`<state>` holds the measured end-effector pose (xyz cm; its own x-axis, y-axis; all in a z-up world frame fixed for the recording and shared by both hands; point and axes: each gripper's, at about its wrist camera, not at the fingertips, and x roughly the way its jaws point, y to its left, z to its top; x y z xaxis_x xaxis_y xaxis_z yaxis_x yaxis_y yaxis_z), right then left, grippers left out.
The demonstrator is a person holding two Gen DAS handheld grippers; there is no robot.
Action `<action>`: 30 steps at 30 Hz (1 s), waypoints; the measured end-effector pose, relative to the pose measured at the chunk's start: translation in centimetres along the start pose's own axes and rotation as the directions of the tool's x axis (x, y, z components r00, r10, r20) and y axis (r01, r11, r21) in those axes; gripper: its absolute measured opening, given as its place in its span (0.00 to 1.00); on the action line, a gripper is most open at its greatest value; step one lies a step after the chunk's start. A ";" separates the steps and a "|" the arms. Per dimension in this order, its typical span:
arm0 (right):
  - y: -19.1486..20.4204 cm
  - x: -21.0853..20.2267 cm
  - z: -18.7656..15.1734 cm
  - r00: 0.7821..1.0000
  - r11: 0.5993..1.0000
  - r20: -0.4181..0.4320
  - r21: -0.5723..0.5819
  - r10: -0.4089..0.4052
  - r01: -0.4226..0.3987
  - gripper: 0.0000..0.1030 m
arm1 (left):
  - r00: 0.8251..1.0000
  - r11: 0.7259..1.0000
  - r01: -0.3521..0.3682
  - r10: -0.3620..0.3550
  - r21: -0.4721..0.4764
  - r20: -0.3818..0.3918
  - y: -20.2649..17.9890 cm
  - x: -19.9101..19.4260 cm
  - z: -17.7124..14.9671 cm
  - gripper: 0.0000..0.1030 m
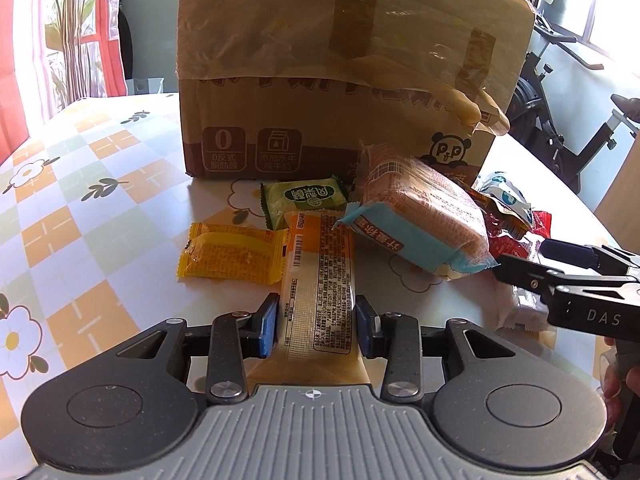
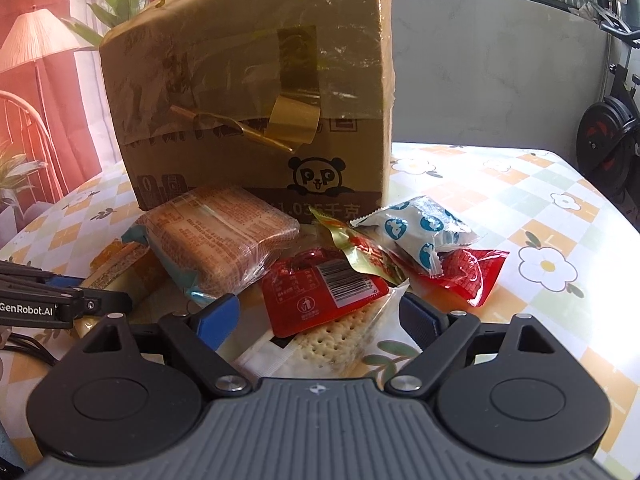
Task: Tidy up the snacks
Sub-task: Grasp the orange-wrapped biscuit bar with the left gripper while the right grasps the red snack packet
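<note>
The snacks lie in a loose heap on the tabletop (image 1: 100,216), just in front of a big cardboard box (image 1: 340,80) that has peeling tape on its face. Nearest to the left tool (image 1: 316,326) is a long orange packet (image 1: 320,272) with a clear window and a barcode. It lies lengthwise between the 2 blue pads (image 1: 269,326), and both pads press on its sides, so the left tool grips this packet. To the left of it is a yellow packet (image 1: 232,254), flat on the cloth and touching the long packet's edge. Behind them, near the box, is a small green packet (image 1: 304,200). A thick bread pack (image 1: 424,216) with a light blue end rests tilted, 1 corner over the long packet.

In the right wrist view, the right tool (image 2: 316,318) stands wide open, its pads not touching anything. Between them lie a cracker pack (image 2: 340,340) in white wrapping and a red sachet (image 2: 320,292) partly on top of it. Behind these are a white and blue packet (image 2: 420,234), a 2nd red sachet (image 2: 468,276) and a gold-edged wrapper (image 2: 360,256), all overlapping. The tabletop has a cloth with orange squares and white flowers. An exercise bike (image 1: 560,120) stands beyond the tabletop.
</note>
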<state>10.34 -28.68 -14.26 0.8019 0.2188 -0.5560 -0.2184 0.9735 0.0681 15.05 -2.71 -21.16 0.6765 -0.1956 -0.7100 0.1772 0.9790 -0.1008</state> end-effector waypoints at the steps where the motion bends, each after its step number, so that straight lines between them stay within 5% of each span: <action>1: 0.0 -0.2 0.0 1.000 1.000 0.008 -0.002 -0.012 0.012 0.84 | 1.000 1.000 0.000 0.000 0.000 0.000 0.0 -0.1 -0.1 0.40; 9: 0.9 -0.7 0.9 0.998 0.994 0.025 -0.096 0.057 -0.054 0.63 | 1.000 1.000 0.007 -0.007 -0.001 0.010 0.2 -0.1 -0.2 0.41; 30: 0.7 5.3 3.6 0.981 0.981 -0.193 -0.189 0.016 -0.053 0.70 | 0.999 0.999 0.038 -0.038 -0.022 0.039 0.8 0.0 -0.6 0.40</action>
<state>16.45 -26.56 -14.18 0.6756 0.2172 -0.7045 -0.3619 0.9302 -0.0604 14.80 -1.87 -21.63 0.6965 -0.2343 -0.6782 0.1871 0.9718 -0.1436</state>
